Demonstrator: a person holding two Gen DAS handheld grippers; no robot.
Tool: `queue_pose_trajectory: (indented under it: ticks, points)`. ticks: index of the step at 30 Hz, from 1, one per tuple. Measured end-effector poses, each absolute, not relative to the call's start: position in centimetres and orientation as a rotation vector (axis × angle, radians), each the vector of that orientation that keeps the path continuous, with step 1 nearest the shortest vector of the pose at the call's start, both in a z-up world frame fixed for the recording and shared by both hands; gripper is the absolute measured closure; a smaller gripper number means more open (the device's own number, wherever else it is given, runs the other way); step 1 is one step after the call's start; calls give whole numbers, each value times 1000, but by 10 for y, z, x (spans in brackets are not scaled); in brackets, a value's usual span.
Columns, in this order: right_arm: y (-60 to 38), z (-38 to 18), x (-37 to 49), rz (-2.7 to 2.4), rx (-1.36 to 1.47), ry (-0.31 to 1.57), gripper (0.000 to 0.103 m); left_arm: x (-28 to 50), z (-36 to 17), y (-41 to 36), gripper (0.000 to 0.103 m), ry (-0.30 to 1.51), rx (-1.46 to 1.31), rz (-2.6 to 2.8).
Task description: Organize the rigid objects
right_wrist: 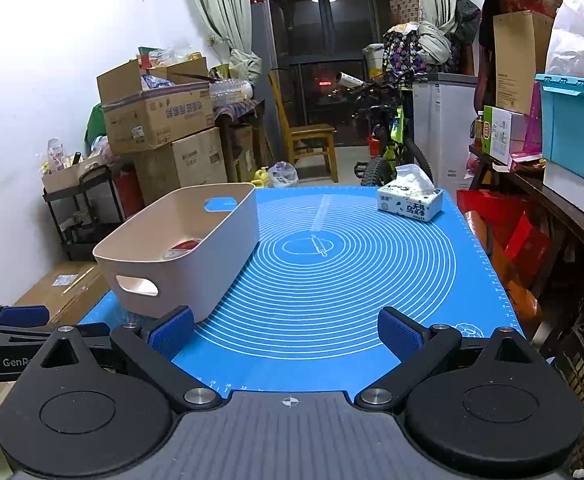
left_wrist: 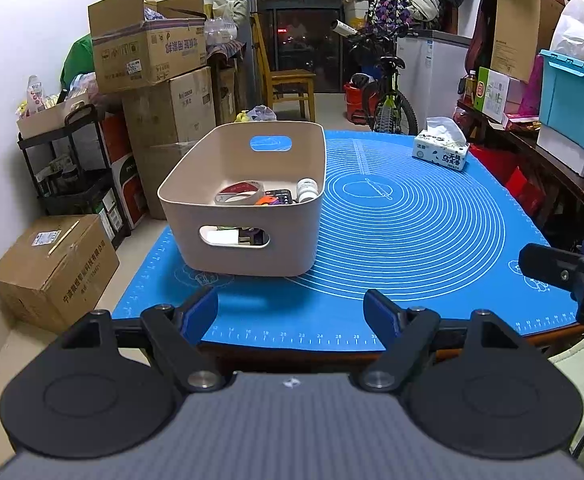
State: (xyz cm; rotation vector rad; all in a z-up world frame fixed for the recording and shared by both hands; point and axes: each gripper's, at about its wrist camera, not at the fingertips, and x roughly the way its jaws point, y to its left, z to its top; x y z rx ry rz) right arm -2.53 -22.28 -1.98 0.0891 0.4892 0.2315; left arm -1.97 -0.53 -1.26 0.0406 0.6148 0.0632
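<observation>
Item: beige bin on table's blue mat, holding tape roll and small bottle; stiff, probably light, best taken by its handle slot; my left gripper and right gripper spread apart, empty.

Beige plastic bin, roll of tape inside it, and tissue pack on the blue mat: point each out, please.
Beige plastic bin (left_wrist: 247,248): left wrist view, near wall below the handle slot.
Roll of tape (left_wrist: 239,193): left wrist view, upper rim.
Tissue pack (right_wrist: 410,203): right wrist view, printed front face.
</observation>
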Motion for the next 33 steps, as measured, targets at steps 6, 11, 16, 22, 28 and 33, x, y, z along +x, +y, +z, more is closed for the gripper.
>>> queue_pose_trajectory:
  ticks: [6, 11, 16, 22, 28, 33]
  points:
    - [-223, -20, -25, 232, 89, 490, 5, -20, -13, -6, 23, 616, 40, 63]
    - [-222, -21, -25, 232, 88, 492, 5, -19, -12, -5, 23, 617, 40, 63]
    - [-222, -22, -25, 231, 89, 493, 5, -20, -15, -7, 23, 623, 41, 63]
    - [-223, -23, -25, 231, 89, 494, 5, -20, -18, -8, 23, 629, 43, 64]
    - [-222, -23, -25, 231, 90, 494, 5, -19, -19, -7, 23, 633, 41, 66]
    - [-223, -23, -25, 231, 89, 494, 5, -19, -19, -7, 23, 634, 41, 65]
